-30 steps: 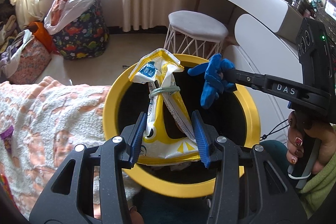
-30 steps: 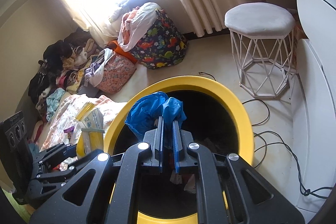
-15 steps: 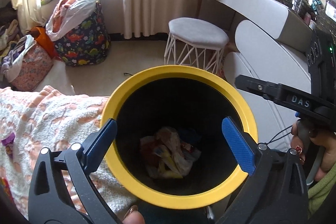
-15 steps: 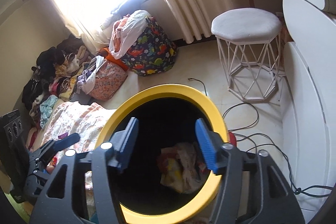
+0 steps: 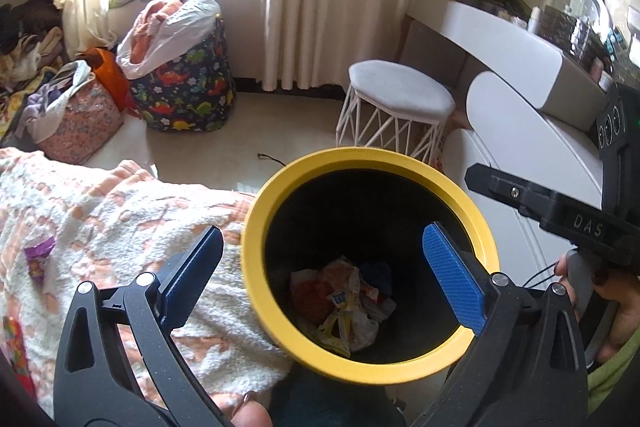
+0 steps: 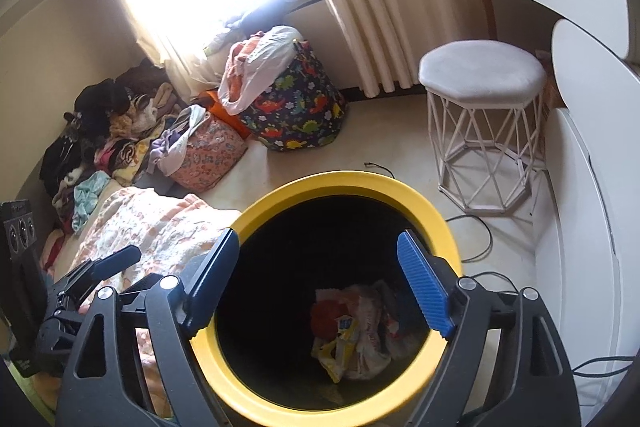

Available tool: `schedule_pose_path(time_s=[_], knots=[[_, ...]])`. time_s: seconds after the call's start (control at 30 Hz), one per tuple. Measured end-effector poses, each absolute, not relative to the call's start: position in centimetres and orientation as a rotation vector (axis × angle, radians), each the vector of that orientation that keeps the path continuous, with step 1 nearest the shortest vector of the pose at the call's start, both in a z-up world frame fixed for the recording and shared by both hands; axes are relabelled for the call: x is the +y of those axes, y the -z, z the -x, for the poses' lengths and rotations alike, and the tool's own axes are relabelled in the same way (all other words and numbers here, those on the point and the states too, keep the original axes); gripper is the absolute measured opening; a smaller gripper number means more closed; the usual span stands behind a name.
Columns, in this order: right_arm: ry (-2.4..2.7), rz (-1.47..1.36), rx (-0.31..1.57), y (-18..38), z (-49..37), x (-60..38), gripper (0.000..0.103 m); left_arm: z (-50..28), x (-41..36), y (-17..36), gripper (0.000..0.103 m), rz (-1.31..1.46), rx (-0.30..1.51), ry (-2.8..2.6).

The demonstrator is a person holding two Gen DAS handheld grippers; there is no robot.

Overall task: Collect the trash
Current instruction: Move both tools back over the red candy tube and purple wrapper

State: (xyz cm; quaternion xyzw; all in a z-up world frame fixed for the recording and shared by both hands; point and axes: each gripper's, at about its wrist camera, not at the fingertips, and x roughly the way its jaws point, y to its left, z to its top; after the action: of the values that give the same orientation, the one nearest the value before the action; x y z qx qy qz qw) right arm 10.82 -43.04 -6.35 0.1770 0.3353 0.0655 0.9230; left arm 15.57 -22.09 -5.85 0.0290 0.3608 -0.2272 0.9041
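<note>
Tongs [image 5: 322,277] [image 6: 318,289] both agape — empty, yellow-rimmed bin [image 5: 256,227] holding crumpled wrappers [image 5: 344,303]

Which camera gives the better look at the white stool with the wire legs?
The right wrist view: the stool shows whole, cushion and wire legs down to the floor. In the left wrist view the stool is farther off, and the yellow bin hides its feet.

Black claw [image 5: 324,275] frames, blue ribbed pads, silver screws; green sleeve [image 5: 612,375].
</note>
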Motion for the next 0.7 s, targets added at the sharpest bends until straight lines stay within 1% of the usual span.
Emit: schedule_pose_path(time_s=[0.7], knots=[[-0.295,-0.249,0.699,4.6,-13.9,-33.3,0.085,-15.3,-12.4,4.3,0.092,0.075,0.676,0.305]])
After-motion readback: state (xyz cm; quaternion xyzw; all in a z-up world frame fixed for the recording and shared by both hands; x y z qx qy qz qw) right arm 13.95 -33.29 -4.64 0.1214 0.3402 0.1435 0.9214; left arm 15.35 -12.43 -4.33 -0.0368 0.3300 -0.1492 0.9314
